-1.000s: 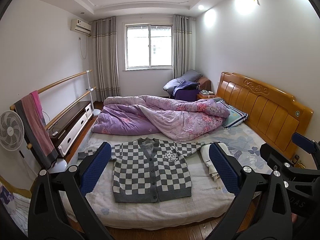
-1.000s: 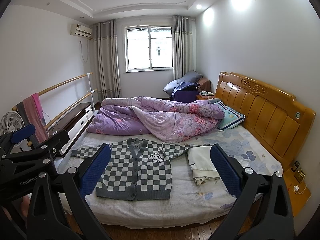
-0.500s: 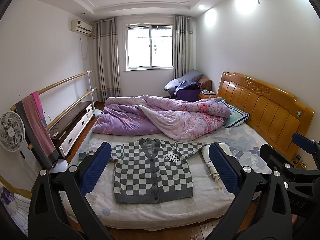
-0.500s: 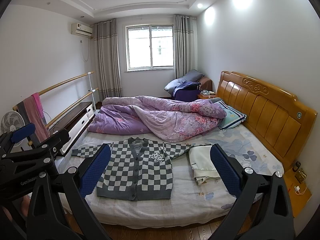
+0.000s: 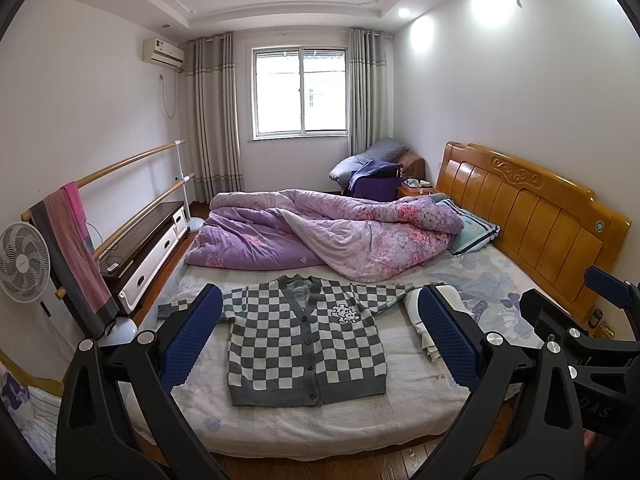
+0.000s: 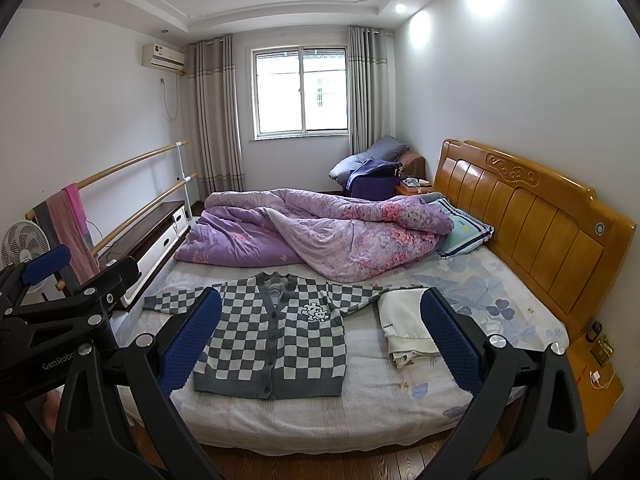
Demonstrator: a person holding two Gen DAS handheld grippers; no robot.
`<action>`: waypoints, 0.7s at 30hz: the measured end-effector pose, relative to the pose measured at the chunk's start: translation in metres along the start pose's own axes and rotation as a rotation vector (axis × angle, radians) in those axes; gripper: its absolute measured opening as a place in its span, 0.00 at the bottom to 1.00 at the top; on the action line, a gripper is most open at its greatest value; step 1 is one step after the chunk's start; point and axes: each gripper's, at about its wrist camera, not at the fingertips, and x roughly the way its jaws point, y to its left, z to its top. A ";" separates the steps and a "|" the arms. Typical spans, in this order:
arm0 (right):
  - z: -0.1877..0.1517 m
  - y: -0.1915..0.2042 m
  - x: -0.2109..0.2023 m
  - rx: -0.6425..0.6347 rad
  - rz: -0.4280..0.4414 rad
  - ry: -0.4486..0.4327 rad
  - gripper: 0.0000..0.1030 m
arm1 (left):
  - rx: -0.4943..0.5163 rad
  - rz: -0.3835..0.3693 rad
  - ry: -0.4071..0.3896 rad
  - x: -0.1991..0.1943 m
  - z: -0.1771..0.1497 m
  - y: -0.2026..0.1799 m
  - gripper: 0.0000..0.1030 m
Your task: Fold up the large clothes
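Checkered cardigan [image 5: 304, 344] flat near bed's [image 5: 320, 432] front edge: soft, floppy knit, light. Take sleeve cuffs or hem corners. Left gripper [image 5: 320, 340], right gripper [image 6: 320, 340] spread wide, empty.

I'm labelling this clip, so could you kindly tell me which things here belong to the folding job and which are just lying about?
Part of the job:
- checkered cardigan, spread flat on the bed
- left gripper, open
- right gripper, open

Just lying about:
- folded white garment
- purple quilt
- pillow
- fan
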 end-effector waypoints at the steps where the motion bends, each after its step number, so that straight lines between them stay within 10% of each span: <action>1: 0.000 0.000 0.000 0.001 0.000 0.002 0.93 | 0.000 -0.001 0.001 0.000 0.000 0.001 0.95; 21: 0.005 0.004 0.008 0.012 0.002 0.030 0.93 | 0.000 -0.003 0.016 0.011 -0.010 0.011 0.95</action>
